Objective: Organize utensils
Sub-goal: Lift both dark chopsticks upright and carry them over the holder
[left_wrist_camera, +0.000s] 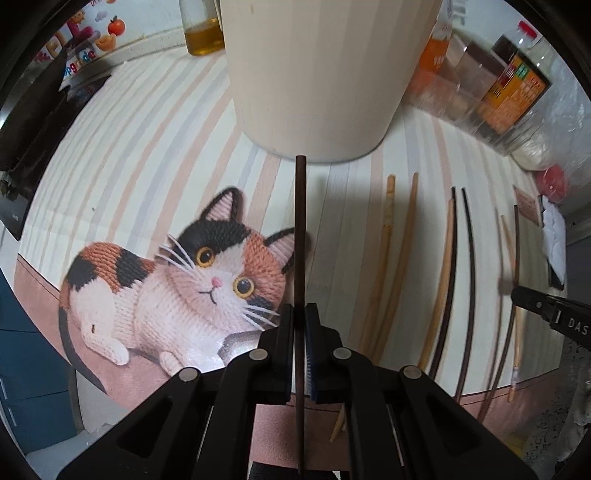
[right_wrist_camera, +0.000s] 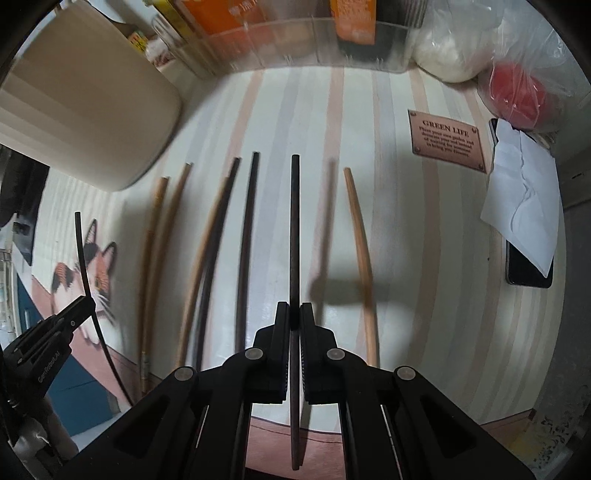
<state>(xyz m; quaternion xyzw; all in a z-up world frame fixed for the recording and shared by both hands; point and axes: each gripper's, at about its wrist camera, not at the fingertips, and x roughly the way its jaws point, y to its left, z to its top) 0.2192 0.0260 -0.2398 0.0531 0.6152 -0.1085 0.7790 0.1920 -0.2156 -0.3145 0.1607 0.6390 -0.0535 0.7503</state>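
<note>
My left gripper (left_wrist_camera: 300,314) is shut on a dark brown chopstick (left_wrist_camera: 300,229) that points toward the cream utensil holder (left_wrist_camera: 317,74) just ahead. My right gripper (right_wrist_camera: 294,314) is shut on another dark chopstick (right_wrist_camera: 294,229), held above the striped mat (right_wrist_camera: 406,258). Several loose chopsticks, light wood (right_wrist_camera: 360,236) and dark (right_wrist_camera: 246,236), lie side by side on the mat to the left and right of it. The same row of chopsticks (left_wrist_camera: 439,280) shows right of my left gripper. The left gripper (right_wrist_camera: 79,306) with its chopstick appears at the left edge of the right wrist view.
A cat picture (left_wrist_camera: 192,280) covers the mat's left part. Bottles and jars (left_wrist_camera: 513,92) stand along the back, with an oil bottle (left_wrist_camera: 203,33) behind the holder. A phone under white paper (right_wrist_camera: 524,206), a red item in a plastic bag (right_wrist_camera: 517,92) and a "GREEN LIFE" label (right_wrist_camera: 447,140) sit at right.
</note>
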